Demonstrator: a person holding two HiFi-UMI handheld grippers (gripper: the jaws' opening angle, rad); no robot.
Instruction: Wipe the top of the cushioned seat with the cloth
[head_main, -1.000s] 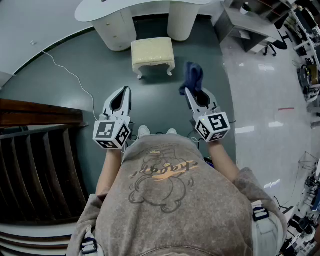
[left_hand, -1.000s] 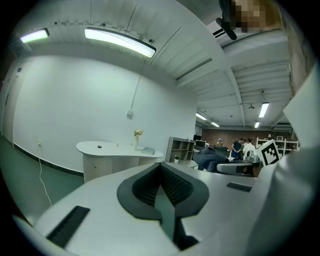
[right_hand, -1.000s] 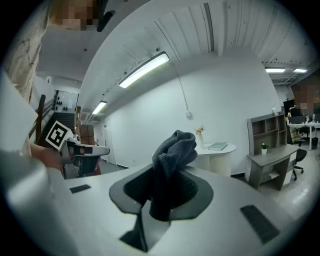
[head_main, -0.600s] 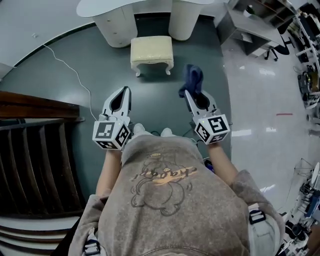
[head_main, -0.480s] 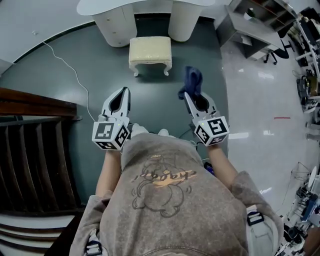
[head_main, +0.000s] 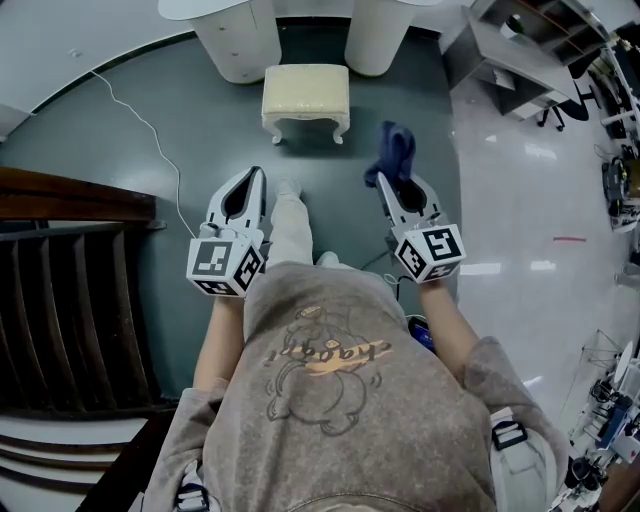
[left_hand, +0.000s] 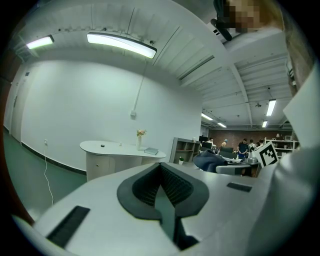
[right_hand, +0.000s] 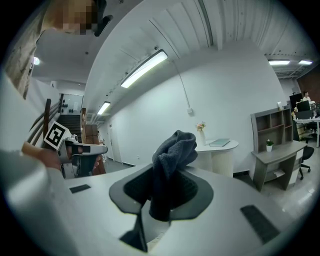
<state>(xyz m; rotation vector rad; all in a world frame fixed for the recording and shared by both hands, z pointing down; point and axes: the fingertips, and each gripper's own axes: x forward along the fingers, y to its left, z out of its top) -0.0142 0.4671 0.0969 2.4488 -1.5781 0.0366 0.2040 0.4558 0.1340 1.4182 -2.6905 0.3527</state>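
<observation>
Head view: table (head_main: 240, 45) cut off by top edge; only two pedestals and a rim sliver show. Rear legs of cushioned seat (head_main: 306, 88) hidden under its top. Lower end of cloth (right_hand: 175, 150) buried between the closed jaws of the right tool (right_hand: 163, 192). Left gripper view: small dark item (left_hand: 102, 145) on the table, too small to identify.

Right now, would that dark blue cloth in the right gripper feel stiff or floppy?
Probably floppy: the dark blue fleecy cloth bunches and folds over above the right gripper's jaws. Likely light, since one pinch holds it up. Its fuzzy surface suggests little slipping.
</observation>
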